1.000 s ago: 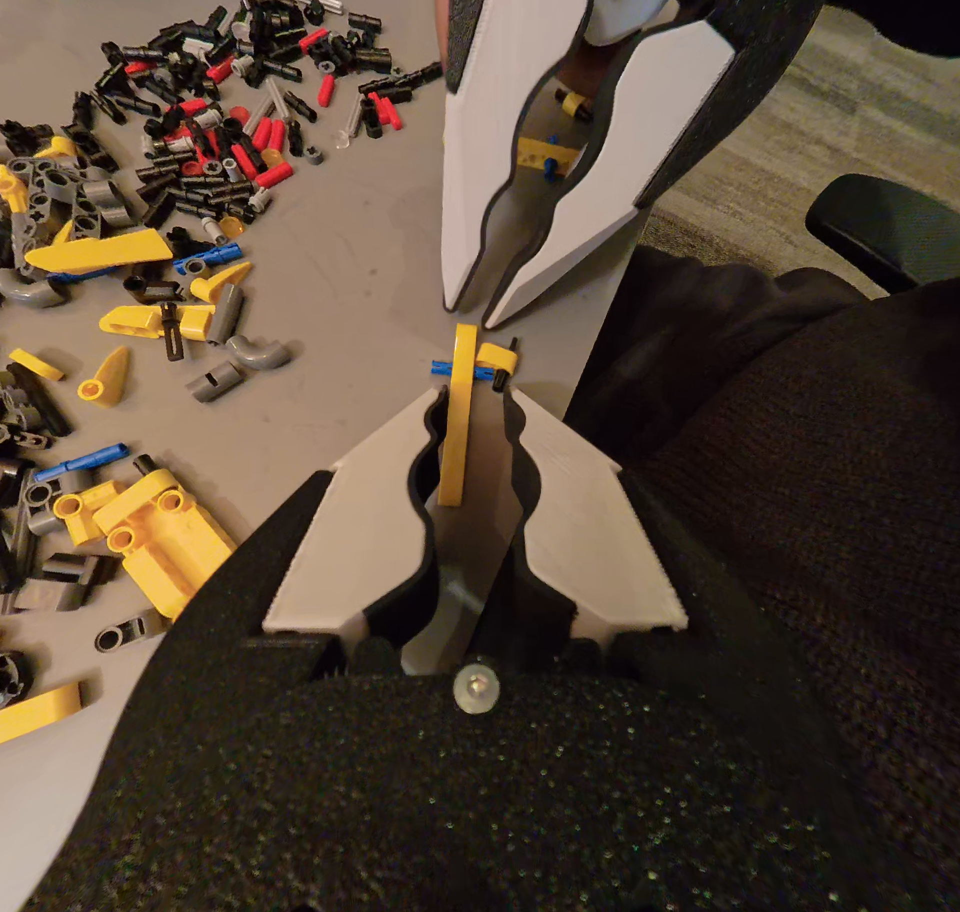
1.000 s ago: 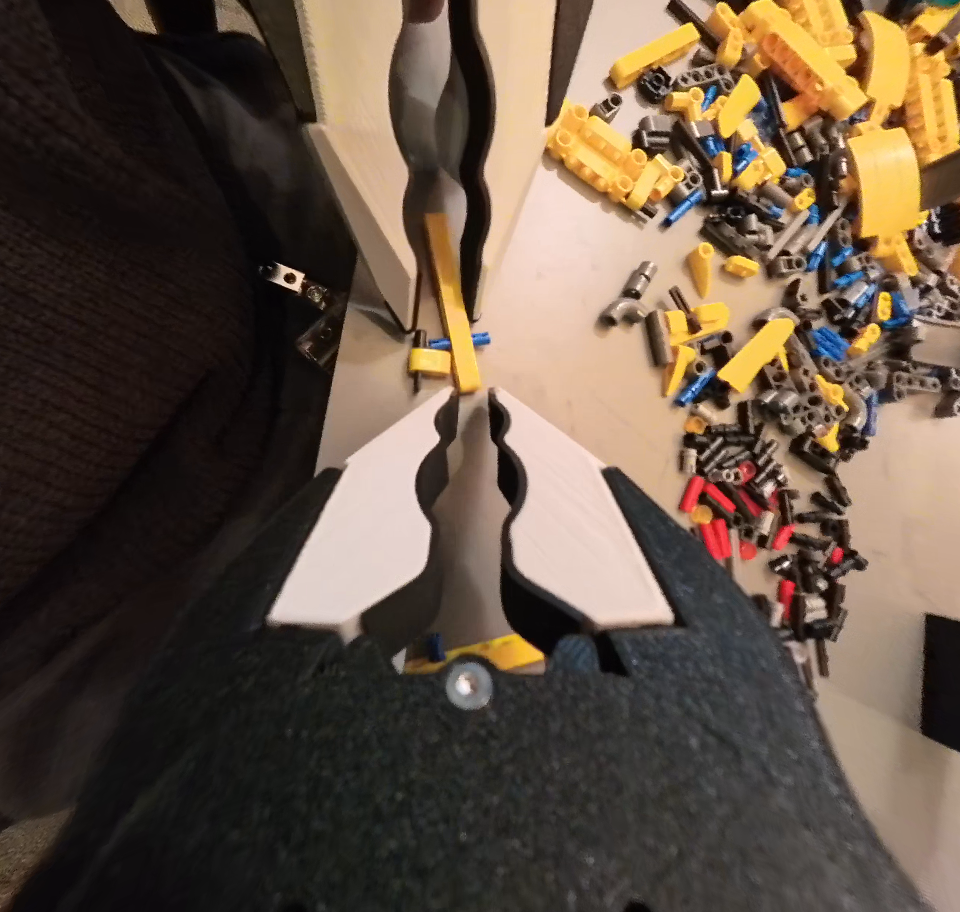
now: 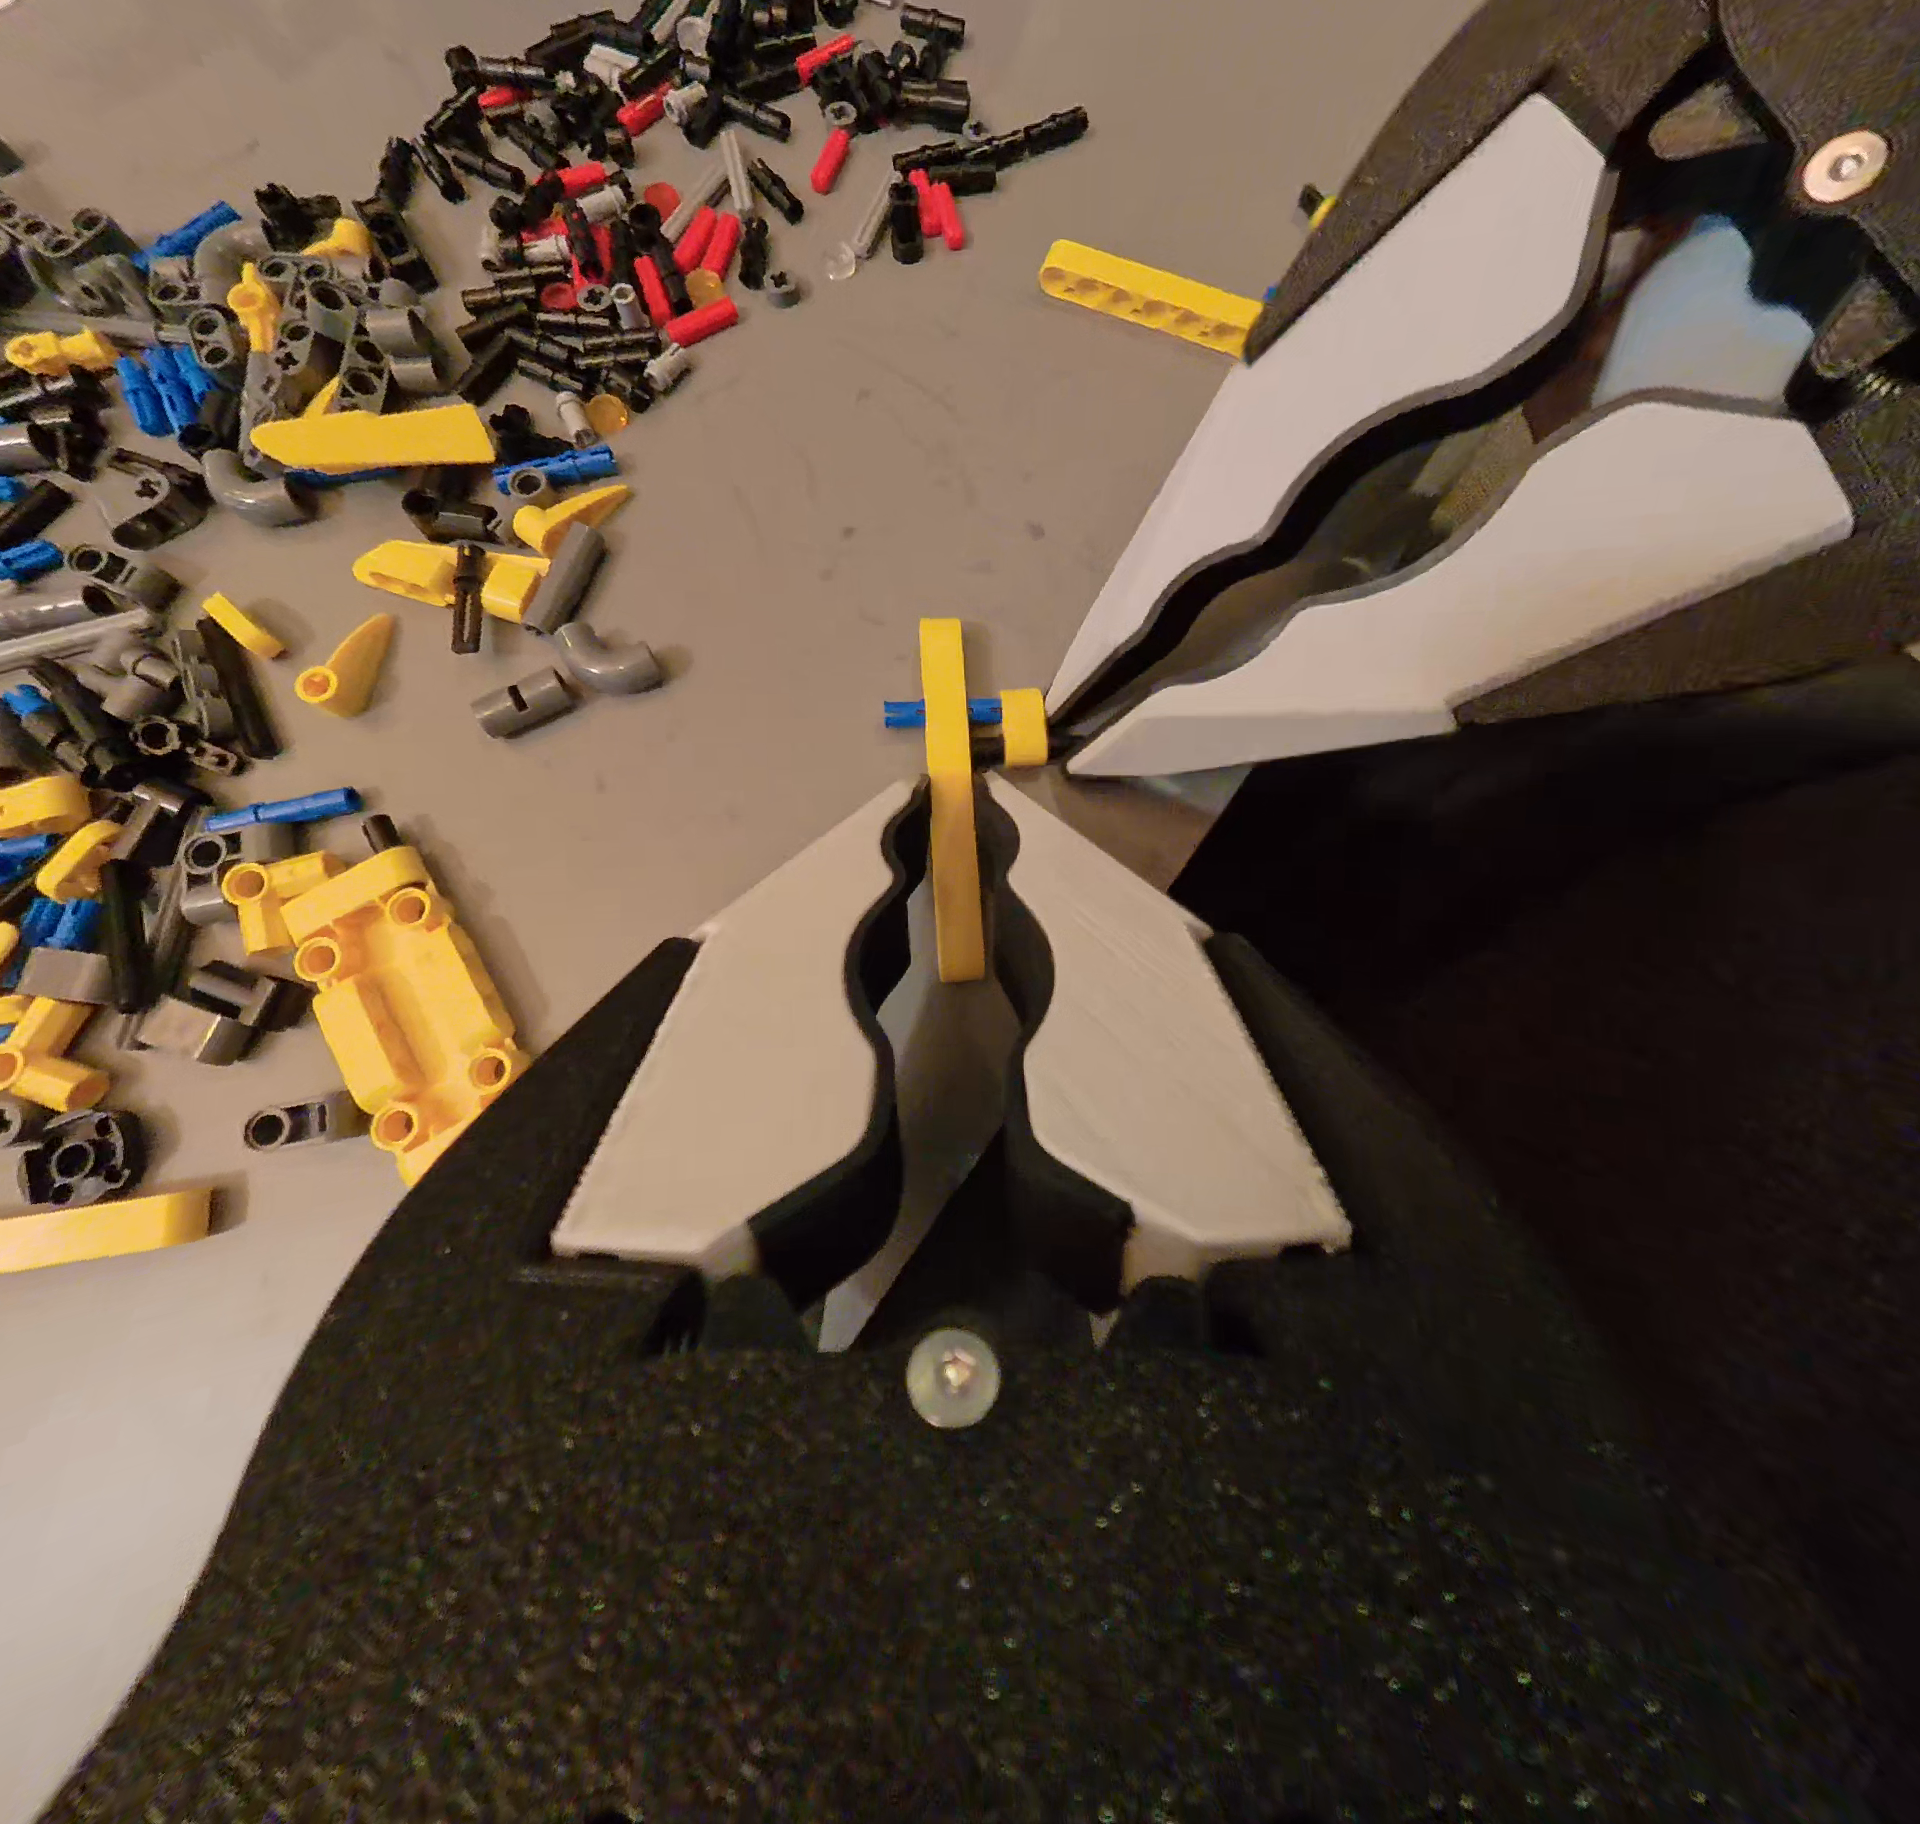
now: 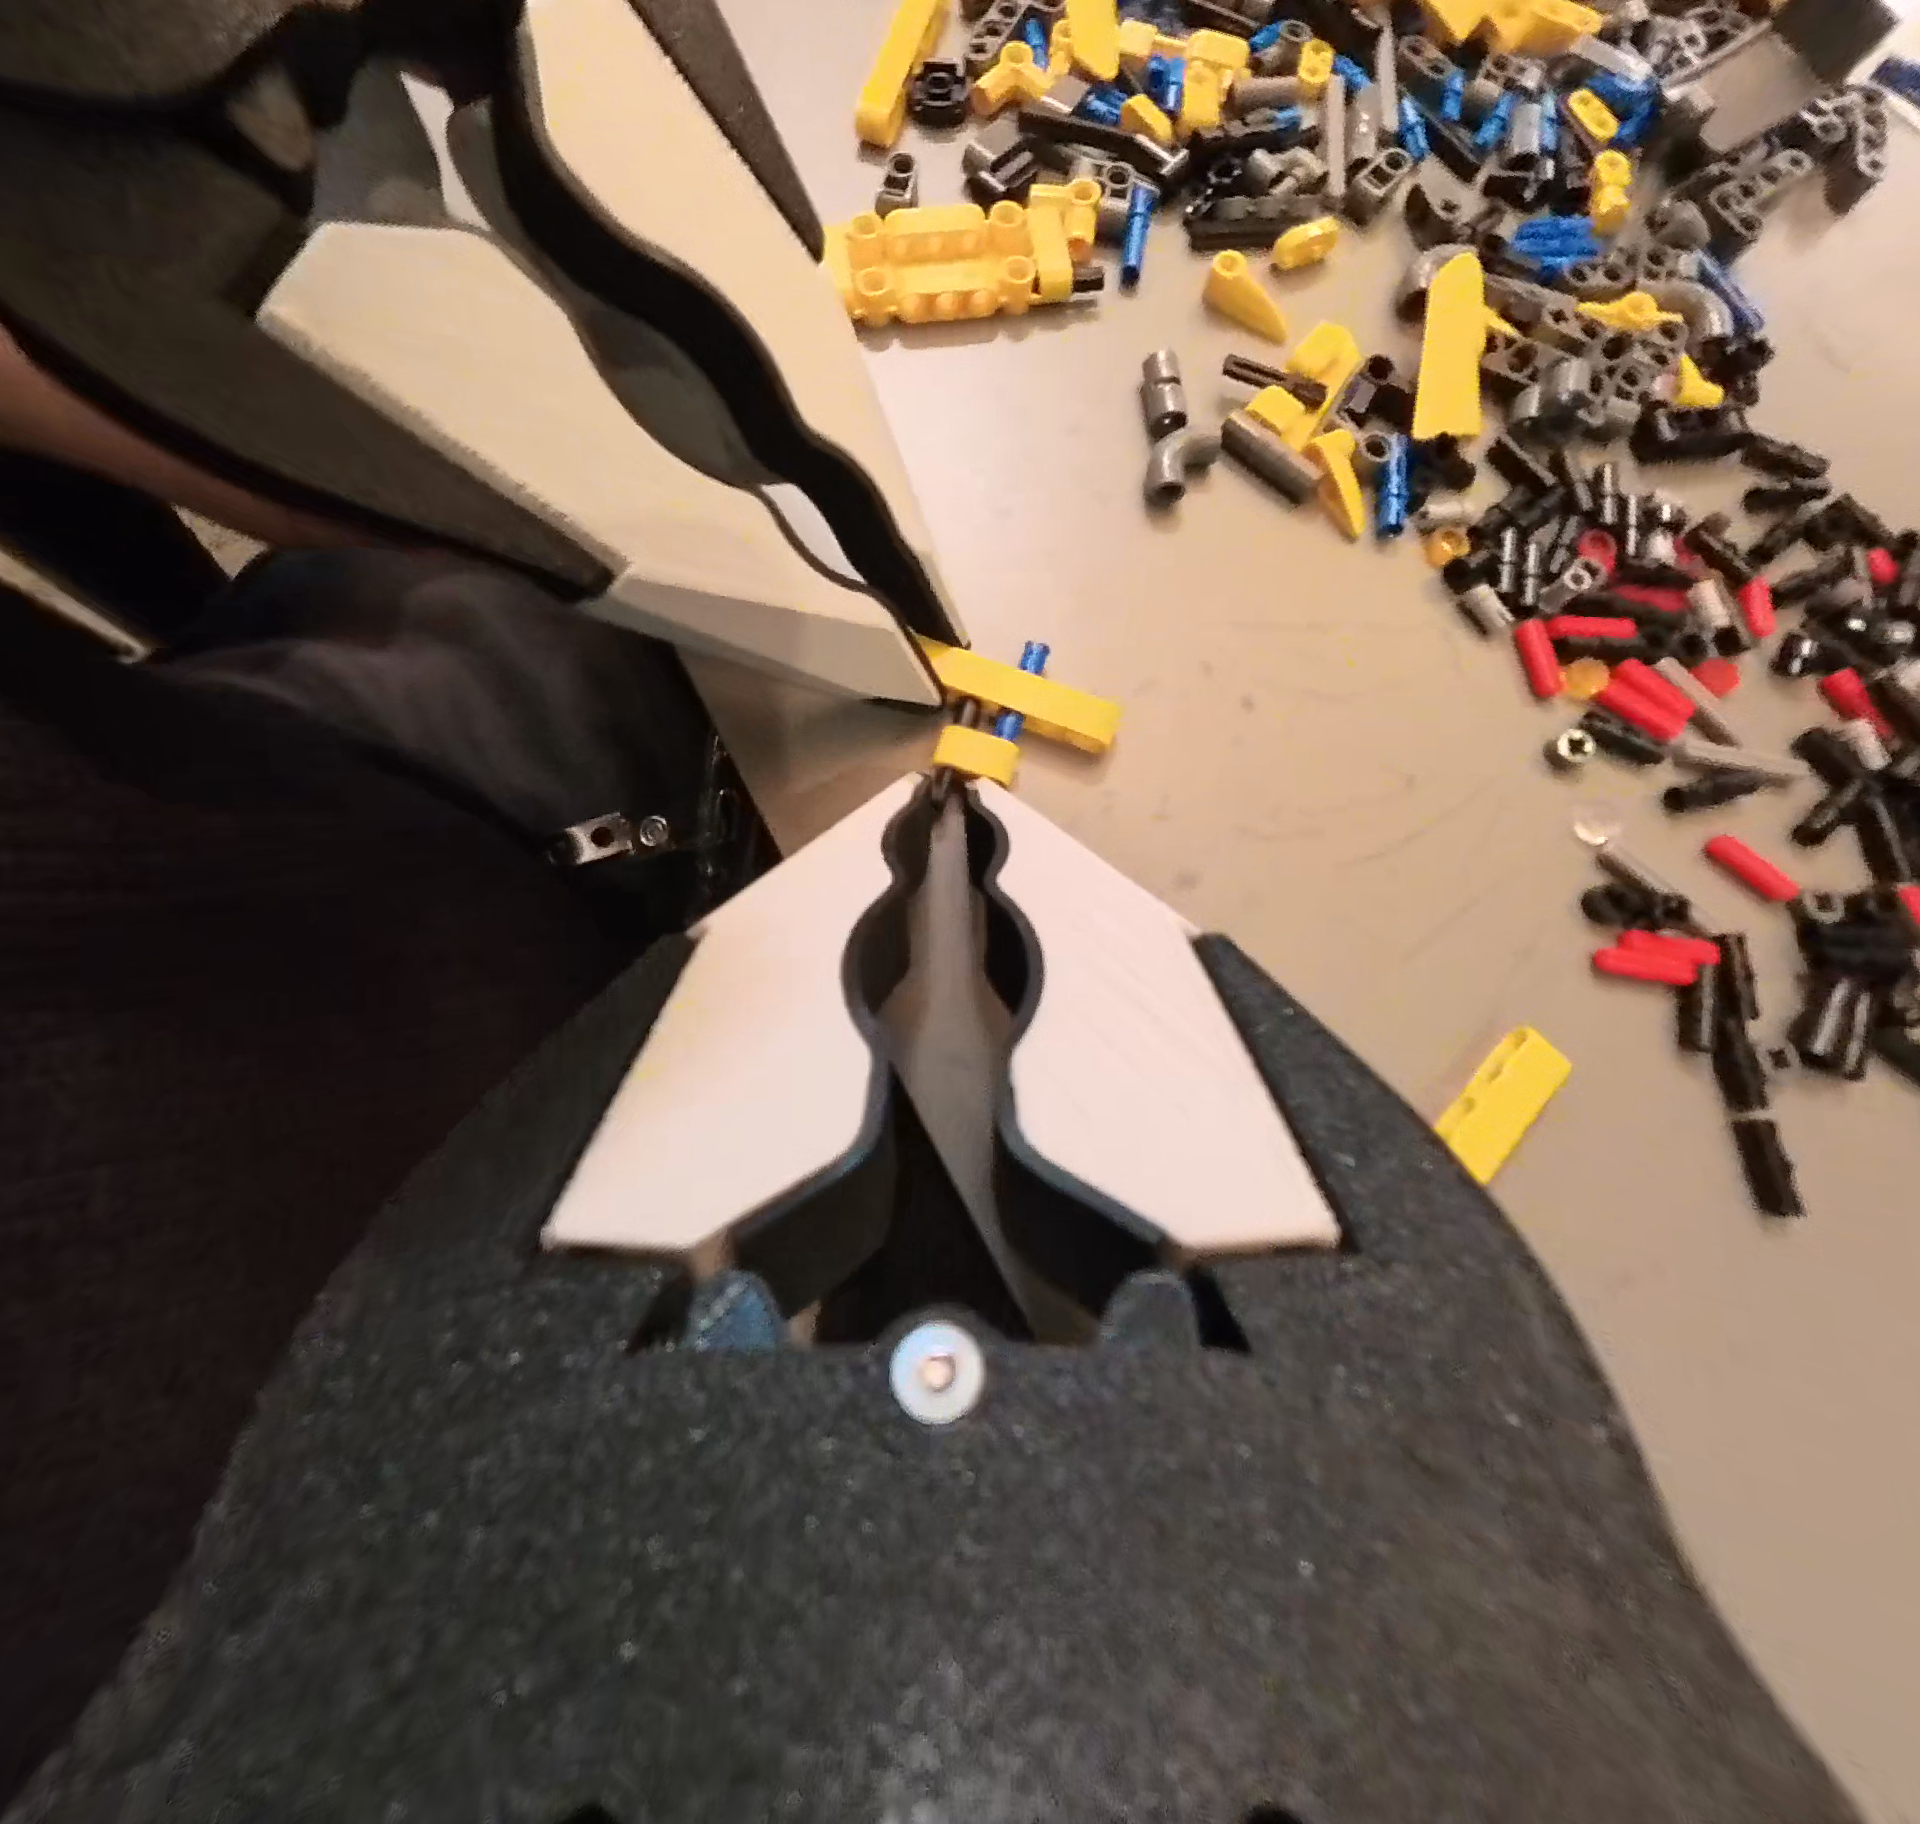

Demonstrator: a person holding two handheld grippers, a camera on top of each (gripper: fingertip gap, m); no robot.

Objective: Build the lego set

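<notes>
My left gripper [image 3: 951,787] is shut on a thin yellow beam [image 3: 951,818] and holds it on edge above the grey table [image 3: 831,486]. A blue pin [image 3: 902,714] runs through the beam's far end. A small yellow connector [image 3: 1023,725] sits on that pin's right side with a black pin in it. My right gripper [image 3: 1060,740] comes in from the right, its tips closed on that black pin. In the right wrist view my right gripper [image 4: 951,785] pinches the black pin just under the connector [image 4: 971,751]. There the left gripper [image 4: 930,668] holds the beam [image 4: 1039,709] from the upper left.
A loose yellow beam [image 3: 1143,304] lies on the table behind the right gripper. Piles of black, red, grey, blue and yellow parts [image 3: 582,247] cover the left side. A yellow block [image 3: 395,1005] lies near my left gripper. A person's dark clothing [image 3: 1610,1047] is past the table edge. Both grippers' tips are close together, under 4 cm apart.
My right gripper has swung from the beam's far end round to its right side and closed on the connector's black pin. The left gripper still holds the beam.
</notes>
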